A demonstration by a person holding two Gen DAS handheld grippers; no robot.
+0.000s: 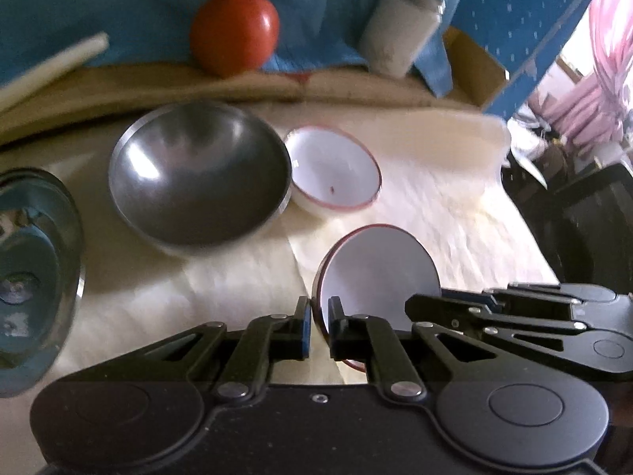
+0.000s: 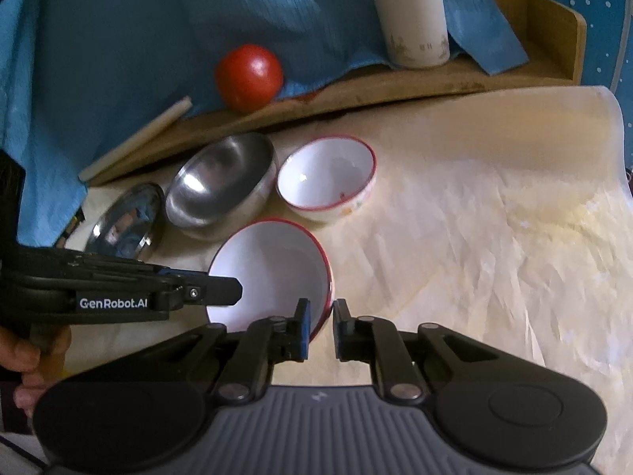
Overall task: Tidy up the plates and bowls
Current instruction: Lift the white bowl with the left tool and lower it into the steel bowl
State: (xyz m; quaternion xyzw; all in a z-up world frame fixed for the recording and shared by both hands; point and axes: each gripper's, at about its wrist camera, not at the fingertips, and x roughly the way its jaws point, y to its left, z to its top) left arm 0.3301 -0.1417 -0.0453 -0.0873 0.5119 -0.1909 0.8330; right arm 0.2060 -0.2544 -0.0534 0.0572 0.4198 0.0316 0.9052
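A white bowl with a red rim (image 1: pixel 379 269) (image 2: pixel 273 273) is held between both grippers above the cream cloth. My left gripper (image 1: pixel 319 316) is shut on its left rim; it also shows from the side in the right wrist view (image 2: pixel 221 291). My right gripper (image 2: pixel 320 316) is shut on its right rim; it enters the left wrist view from the right (image 1: pixel 427 304). A second white red-rimmed bowl (image 1: pixel 334 170) (image 2: pixel 326 178) sits behind, touching a steel bowl (image 1: pixel 199 174) (image 2: pixel 221 182). A steel plate (image 1: pixel 27 261) (image 2: pixel 124 219) lies at far left.
A red ball (image 1: pixel 233 31) (image 2: pixel 249 77) and a white flask (image 1: pixel 399 23) (image 2: pixel 411 16) stand on a wooden ledge (image 2: pixel 395 83) under blue cloth. A pale stick (image 2: pixel 134 142) leans at left. The cream cloth (image 2: pixel 474 237) spreads to the right; the table edge (image 1: pixel 526 213) drops off there.
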